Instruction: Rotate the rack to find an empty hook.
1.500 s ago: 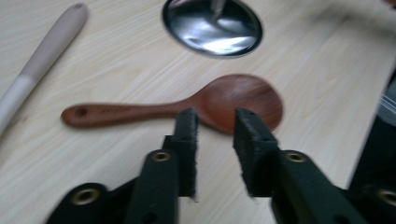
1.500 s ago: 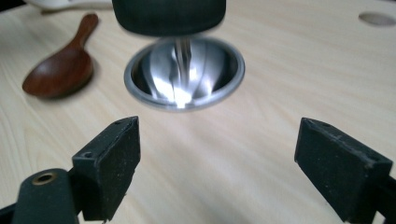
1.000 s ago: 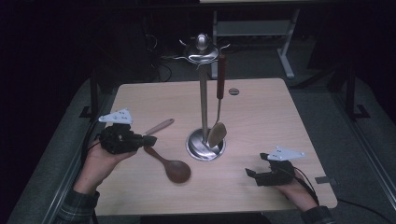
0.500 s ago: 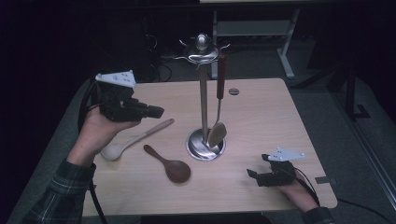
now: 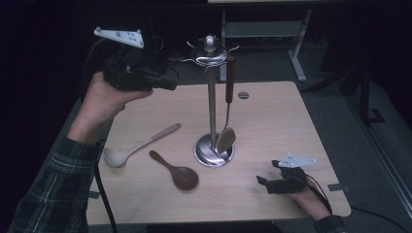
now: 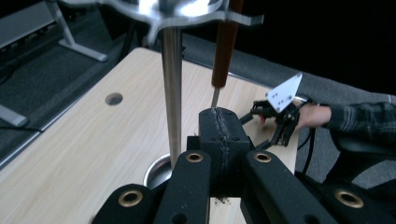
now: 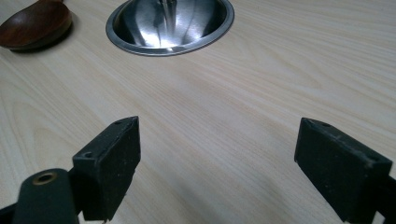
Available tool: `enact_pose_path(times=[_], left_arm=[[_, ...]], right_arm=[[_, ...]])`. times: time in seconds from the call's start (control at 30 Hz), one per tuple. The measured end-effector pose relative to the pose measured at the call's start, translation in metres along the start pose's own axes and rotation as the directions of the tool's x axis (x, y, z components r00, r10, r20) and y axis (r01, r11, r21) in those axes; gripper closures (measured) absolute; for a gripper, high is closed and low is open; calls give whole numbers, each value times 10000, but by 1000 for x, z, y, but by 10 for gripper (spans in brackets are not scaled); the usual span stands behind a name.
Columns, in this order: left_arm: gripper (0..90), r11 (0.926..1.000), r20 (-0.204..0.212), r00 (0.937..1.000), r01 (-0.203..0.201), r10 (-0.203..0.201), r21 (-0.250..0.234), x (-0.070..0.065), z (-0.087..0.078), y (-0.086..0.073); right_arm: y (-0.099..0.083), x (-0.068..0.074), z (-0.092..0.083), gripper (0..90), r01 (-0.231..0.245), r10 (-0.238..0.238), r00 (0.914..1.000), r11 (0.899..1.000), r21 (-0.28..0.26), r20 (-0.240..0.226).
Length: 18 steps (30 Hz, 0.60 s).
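1. While my left gripper (image 5: 167, 81) hangs in the air beside the top of the steel rack (image 5: 212, 102), its jaws are pressed together with nothing between them.
2. My right gripper (image 5: 265, 183) sits low on the tabletop (image 5: 272, 126), front right, jaws wide apart and empty.
3. Pale wooden spoon (image 5: 138, 146) lies flat on the tabletop, left of the rack base.
4. Dark wooden spoon (image 5: 176, 172) lies just beside it, nearer me.
5. Red-handled spatula (image 5: 228, 104) hangs from the rack.

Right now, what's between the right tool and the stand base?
Bare tabletop. In the right gripper view, nothing lies between the right tool and the stand base; the dark wooden spoon sits off to the side.
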<state>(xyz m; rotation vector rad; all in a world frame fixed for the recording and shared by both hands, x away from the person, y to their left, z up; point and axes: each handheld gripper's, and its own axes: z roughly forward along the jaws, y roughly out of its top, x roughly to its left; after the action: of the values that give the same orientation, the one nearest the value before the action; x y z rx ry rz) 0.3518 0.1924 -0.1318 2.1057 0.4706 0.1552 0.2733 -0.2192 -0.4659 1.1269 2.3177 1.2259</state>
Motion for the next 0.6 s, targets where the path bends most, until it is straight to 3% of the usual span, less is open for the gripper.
enact_pose_path(times=[0.37,0.6], left_arm=[[899,9999,-425,9990,-101,103,32,12,9,26],[900,9999,-648,9978,-123,123,1,17,9,32]], right_arm=[[0,1,2,140,112,-112,9999,9999,84,-76],[0,0,2,139,171,-170,9998,9998,76,-108]])
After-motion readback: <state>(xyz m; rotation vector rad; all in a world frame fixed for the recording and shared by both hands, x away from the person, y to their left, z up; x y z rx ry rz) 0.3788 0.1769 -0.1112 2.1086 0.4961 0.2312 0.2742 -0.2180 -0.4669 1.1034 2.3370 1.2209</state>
